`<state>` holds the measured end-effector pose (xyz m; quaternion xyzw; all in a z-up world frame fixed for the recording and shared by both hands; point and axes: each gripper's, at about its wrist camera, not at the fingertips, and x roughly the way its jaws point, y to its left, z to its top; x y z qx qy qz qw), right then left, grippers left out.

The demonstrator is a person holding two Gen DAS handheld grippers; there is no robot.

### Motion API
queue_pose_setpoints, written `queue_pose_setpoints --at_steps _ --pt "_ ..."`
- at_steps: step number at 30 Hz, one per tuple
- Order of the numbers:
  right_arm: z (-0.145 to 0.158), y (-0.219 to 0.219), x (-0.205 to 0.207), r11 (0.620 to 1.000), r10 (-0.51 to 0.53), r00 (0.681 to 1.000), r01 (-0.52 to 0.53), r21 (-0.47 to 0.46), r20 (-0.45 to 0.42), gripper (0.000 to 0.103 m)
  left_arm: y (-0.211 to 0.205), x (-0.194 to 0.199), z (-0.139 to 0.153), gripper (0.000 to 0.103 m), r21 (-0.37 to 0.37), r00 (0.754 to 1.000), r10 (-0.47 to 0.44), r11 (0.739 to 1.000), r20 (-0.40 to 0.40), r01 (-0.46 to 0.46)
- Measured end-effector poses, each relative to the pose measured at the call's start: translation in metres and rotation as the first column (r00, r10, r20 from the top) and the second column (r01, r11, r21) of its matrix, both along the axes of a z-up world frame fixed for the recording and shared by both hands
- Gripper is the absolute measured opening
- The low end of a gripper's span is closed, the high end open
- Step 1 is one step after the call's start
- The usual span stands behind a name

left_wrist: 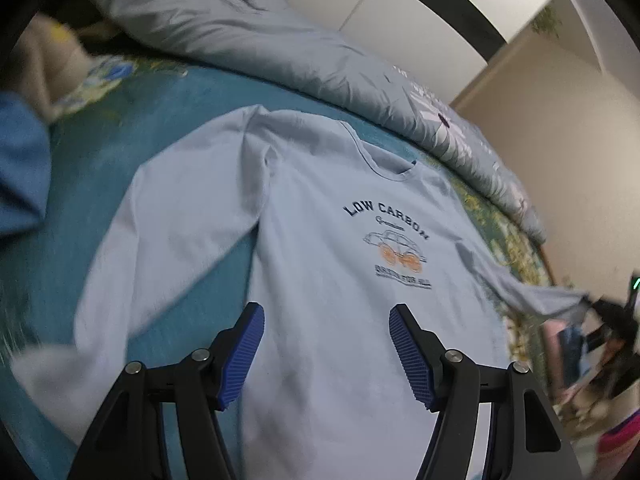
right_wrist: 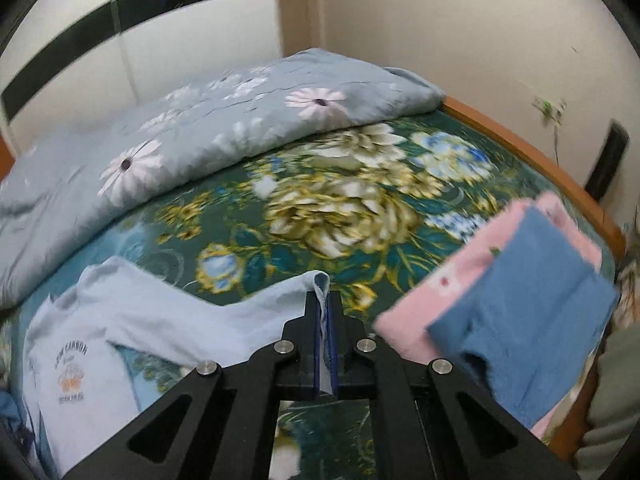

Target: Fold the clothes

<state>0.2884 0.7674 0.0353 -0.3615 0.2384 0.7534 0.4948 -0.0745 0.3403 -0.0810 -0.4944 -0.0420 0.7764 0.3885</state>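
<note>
A light blue long-sleeved shirt (left_wrist: 332, 240) with a "LOW CARBON" car print lies face up on the bed. My left gripper (left_wrist: 326, 332) is open and empty, hovering over the shirt's lower body. My right gripper (right_wrist: 325, 308) is shut on the cuff of the shirt's right sleeve (right_wrist: 256, 308) and holds it stretched out from the shirt (right_wrist: 80, 360). In the left wrist view the right gripper (left_wrist: 600, 304) shows at the far right, at the end of that sleeve. The other sleeve (left_wrist: 160, 240) lies spread to the left.
The bed has a teal floral sheet (right_wrist: 340, 208). A rolled grey-blue floral quilt (right_wrist: 180, 132) lies along the far side. Folded pink and blue towels (right_wrist: 516, 292) sit at the right edge by the wooden bed frame (right_wrist: 540, 168). Blue cloth (left_wrist: 20, 168) lies at the left.
</note>
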Motion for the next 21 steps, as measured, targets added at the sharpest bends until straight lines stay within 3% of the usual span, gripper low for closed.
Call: queue_pose_setpoints --at_steps 3,6,10,12,16,21 --pt "0.036 -0.017 -0.042 0.997 0.072 0.997 -0.073 0.009 0.034 0.003 0.006 -0.014 0.009 0.069 -0.017 0.996 0.007 1.000 -0.090 -0.009" --pt "0.079 -0.037 -0.093 0.990 0.143 0.989 -0.142 -0.021 0.031 0.003 0.010 -0.031 0.014 0.069 0.013 0.991 0.017 1.000 -0.135 -0.015" --pt "0.116 -0.065 -0.166 0.970 0.225 0.974 -0.226 -0.086 -0.024 0.003 0.012 -0.050 0.009 0.069 0.064 0.986 0.043 0.997 -0.160 -0.033" --pt "0.128 -0.083 -0.206 0.955 0.287 0.957 -0.289 -0.070 -0.036 0.003 0.011 -0.058 -0.001 0.069 0.084 0.989 0.048 0.996 -0.141 -0.036" --pt "0.104 -0.130 -0.287 0.883 0.451 0.887 -0.460 -0.099 -0.099 0.003 0.004 -0.070 -0.018 0.069 0.136 0.995 0.049 0.990 -0.086 -0.037" --pt "0.026 -0.188 -0.382 0.778 0.600 0.797 -0.601 -0.183 -0.067 0.003 -0.022 -0.085 -0.025 0.069 0.201 0.993 0.109 0.975 -0.037 -0.099"
